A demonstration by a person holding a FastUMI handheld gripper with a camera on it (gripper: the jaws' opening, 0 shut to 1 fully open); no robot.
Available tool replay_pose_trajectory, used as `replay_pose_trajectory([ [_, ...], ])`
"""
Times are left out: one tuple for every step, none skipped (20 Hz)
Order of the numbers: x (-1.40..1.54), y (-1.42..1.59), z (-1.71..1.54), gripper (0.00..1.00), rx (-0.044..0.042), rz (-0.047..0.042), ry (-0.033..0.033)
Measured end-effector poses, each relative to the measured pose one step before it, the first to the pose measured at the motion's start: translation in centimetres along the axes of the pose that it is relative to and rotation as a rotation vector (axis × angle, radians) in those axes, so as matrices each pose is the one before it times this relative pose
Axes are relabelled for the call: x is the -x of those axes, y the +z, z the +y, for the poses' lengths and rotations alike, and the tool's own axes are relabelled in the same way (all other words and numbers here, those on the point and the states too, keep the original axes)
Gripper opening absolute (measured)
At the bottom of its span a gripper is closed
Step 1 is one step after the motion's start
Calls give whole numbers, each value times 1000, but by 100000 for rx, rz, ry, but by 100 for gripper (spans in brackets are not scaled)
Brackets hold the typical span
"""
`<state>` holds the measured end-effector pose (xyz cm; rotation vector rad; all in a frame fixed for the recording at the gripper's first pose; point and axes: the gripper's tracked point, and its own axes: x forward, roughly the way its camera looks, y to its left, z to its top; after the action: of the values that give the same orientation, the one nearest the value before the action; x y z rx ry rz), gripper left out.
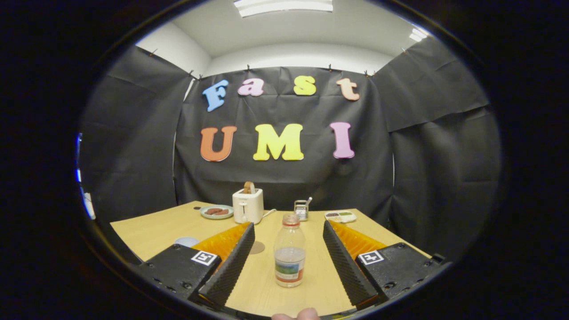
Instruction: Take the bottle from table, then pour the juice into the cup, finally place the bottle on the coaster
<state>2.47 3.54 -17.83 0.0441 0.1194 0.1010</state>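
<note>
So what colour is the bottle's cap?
Orange-red, on the bottle standing between the open tool's fingers; gripper view.

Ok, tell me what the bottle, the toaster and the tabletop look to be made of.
Bottle, standing between the open tongs: seemingly clear glossy plastic; the table shows through it. Toaster, beyond it: smooth white casing, probably plastic or painted metal. Tabletop: pale matte wood-look surface, wood or laminate; can't tell.
</note>
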Motion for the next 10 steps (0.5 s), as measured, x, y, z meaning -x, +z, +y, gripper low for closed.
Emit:
replay_pose_trajectory([
  [-399,-1027,102,99,-95,1436,397],
  [-380,-891,2,99,-264,1436,-88],
  [-415,-1002,-213,99,-96,1060,-562],
  [-547,-762,-337,100,671,637,-904],
  [-659,-1161,-300,99,1183,1631,-944],
  [-555,-1118,-75,99,163,1903,13],
  [-607,-945,115,100,-591,2095,637],
  [-631,-786,53,100,-912,2062,411],
  [-542,-609,-173,100,-1118,1415,100],
  [-535,-446,-8,100,-1071,1505,27],
])
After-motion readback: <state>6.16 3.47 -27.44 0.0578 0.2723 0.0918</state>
